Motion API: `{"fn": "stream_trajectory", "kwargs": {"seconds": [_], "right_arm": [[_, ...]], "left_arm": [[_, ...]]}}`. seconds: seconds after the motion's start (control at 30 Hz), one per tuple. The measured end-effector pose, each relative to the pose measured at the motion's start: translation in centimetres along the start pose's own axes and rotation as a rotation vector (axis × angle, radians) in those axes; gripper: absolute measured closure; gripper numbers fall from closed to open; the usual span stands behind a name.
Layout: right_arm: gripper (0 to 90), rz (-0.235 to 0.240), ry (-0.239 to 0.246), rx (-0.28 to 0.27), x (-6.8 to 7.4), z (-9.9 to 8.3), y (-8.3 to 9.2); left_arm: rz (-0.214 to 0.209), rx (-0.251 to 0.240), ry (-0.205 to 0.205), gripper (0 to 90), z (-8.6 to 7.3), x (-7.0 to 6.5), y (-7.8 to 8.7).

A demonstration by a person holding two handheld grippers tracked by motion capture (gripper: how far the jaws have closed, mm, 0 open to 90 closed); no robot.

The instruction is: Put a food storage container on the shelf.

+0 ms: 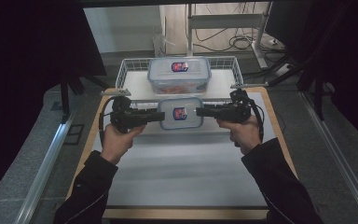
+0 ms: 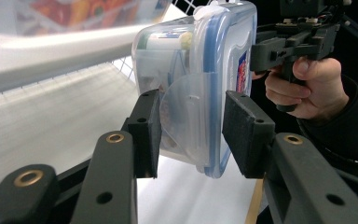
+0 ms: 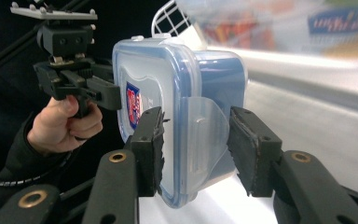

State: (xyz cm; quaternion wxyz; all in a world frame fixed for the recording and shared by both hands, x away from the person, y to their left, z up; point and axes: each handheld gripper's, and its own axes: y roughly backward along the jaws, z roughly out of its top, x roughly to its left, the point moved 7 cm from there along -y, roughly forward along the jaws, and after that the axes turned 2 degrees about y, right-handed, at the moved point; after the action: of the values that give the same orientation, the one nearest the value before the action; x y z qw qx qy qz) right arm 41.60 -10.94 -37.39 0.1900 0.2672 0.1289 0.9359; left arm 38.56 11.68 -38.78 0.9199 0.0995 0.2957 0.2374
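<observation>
Above the white table (image 1: 186,172), I hold a small clear food box (image 1: 180,113) with a blue-rimmed lid between my two tools, one at each short end, just in front of the white wire basket (image 1: 131,70). My left gripper (image 1: 161,116) pinches the box's left end: in the left gripper view its two black pads sit either side of the clear latch flap (image 2: 191,116), one on the lid face and one against the tub. My right gripper (image 1: 199,111) clamps the opposite end the same way, its pads bracketing the other flap (image 3: 205,135) in the right gripper view. The box hangs clear of the table, its lid, marked with a red and blue label (image 1: 180,113), facing up. Behind it, a larger lidded container (image 1: 179,74) with orange contents rests in the basket.
</observation>
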Motion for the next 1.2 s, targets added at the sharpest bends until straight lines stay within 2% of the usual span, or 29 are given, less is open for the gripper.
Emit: {"fn": "stream_trajectory", "kwargs": {"seconds": [0.27, 0.7, 1.2], "right_arm": [[56.5, -0.005, -0.001, -0.028, 0.0, 2.0, 0.2], [56.5, -0.004, -0.013, -0.071, 0.0, 5.9, 0.4], [56.4, -0.039, -0.008, -0.079, -0.4, 10.0, -0.3]], "left_arm": [[0.003, -0.017, -0.007, 58.0, 2.1, 0.0, 0.3], [-0.002, -0.023, -0.004, 58.1, 6.6, 0.1, 1.0], [0.006, -0.047, 0.019, 57.4, 11.2, 1.5, 1.4]]}}
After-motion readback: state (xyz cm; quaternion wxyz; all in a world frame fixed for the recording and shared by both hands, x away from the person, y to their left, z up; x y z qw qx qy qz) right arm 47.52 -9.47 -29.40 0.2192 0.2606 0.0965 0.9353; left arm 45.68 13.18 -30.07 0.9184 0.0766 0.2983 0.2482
